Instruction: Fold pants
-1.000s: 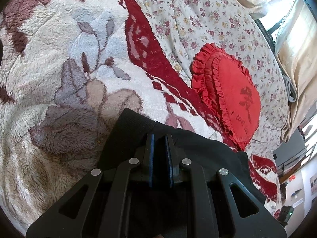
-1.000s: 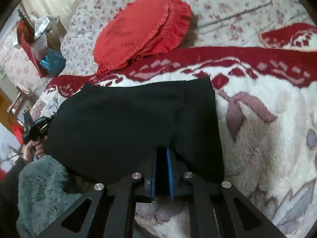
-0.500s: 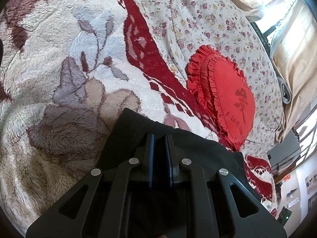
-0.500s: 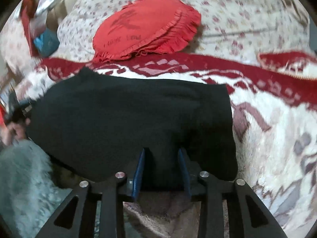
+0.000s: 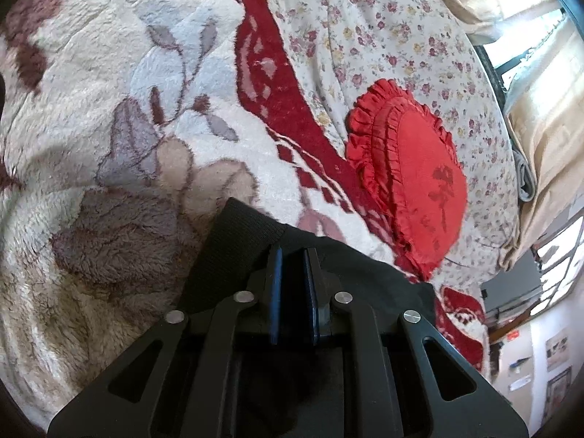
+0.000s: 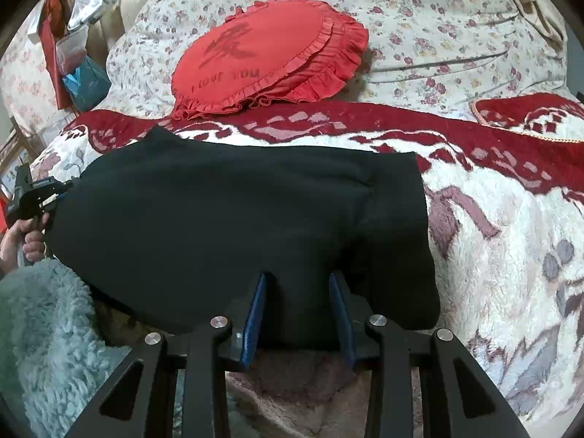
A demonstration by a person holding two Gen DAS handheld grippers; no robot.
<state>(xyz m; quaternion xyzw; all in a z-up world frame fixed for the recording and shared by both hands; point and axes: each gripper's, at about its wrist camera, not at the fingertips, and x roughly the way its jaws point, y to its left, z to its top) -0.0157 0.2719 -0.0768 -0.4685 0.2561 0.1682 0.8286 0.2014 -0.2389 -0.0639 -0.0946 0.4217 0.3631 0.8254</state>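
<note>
Pants [image 5: 233, 252] fill the bottom of my left view: black, with a ribbed band lying on the fleece blanket [image 5: 109, 116]. My left tool [image 5: 292, 255] has its blue pads [image 5: 274, 284] close together with dark cloth pinched between them, so it is clamped on the pants. Past the cloth the blanket's red border runs up and away, and beyond it lies a flowered sheet [image 5: 365, 36] with a red frilled cushion [image 5: 419, 182] on it. Pale curtains [image 5: 540, 116] hang at the right edge.

In my right view the pants [image 6: 226, 219] lie spread flat across the blanket [image 6: 511, 255] on the bed, folded into a wide black slab whose far edge stops just short of the red border. My right tool [image 6: 301, 292] stands with its blue pads [image 6: 255, 310] apart; the near edge of the pants lies between them, and the pads do not press on it. At the far left my other tool [image 6: 33, 197] bites the pants' left end, with my left hand [image 6: 25, 237] on its grip. The cushion [image 6: 270, 54] sits on the sheet [image 6: 456, 29] behind the border. A pale green fluffy cloth [image 6: 40, 328] lies at the lower left, beside the pants.
</note>
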